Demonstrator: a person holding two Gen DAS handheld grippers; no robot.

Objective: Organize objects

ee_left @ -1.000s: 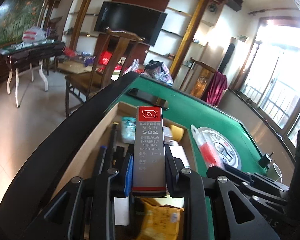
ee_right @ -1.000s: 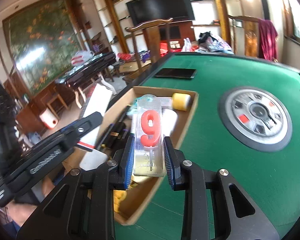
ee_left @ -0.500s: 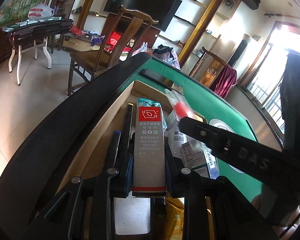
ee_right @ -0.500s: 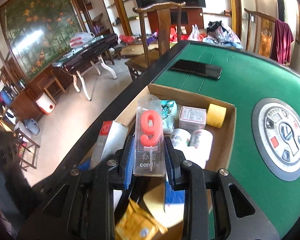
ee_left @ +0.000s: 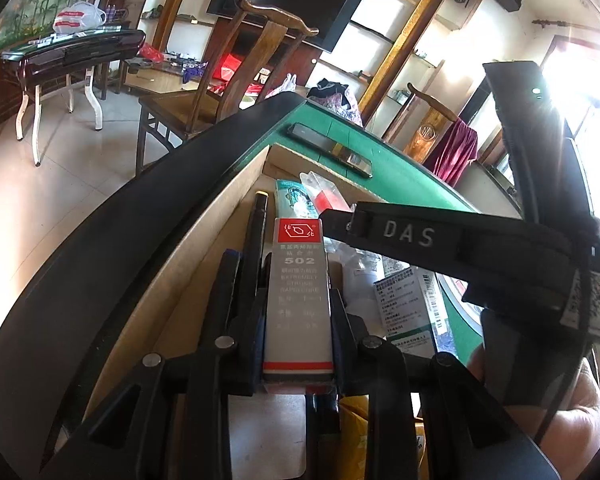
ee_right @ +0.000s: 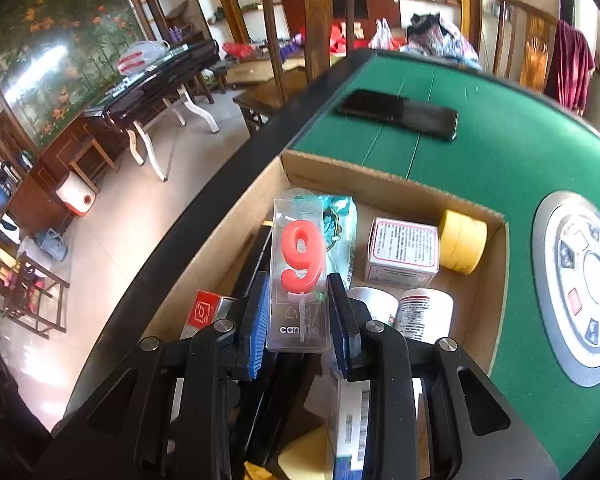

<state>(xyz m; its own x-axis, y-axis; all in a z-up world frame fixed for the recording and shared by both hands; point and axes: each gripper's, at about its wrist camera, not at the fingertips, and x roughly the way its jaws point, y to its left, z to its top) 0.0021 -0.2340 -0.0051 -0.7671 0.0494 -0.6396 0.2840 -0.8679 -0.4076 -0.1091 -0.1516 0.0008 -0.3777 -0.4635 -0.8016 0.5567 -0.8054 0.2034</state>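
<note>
A grey "502" glue box (ee_left: 298, 292) is pinched lengthwise in the left gripper (ee_left: 298, 320), held over the left side of the cardboard box (ee_right: 380, 178) beside black pens (ee_left: 256, 248). A clear-packed red "9" candle (ee_right: 300, 268) is pinched upright in the right gripper (ee_right: 300, 320) above the box middle. A white carton (ee_right: 402, 252) and yellow tape roll (ee_right: 462, 246) are seen at the far right inside; a phone (ee_right: 398, 114) lies beyond on the green table (ee_right: 500, 152).
</note>
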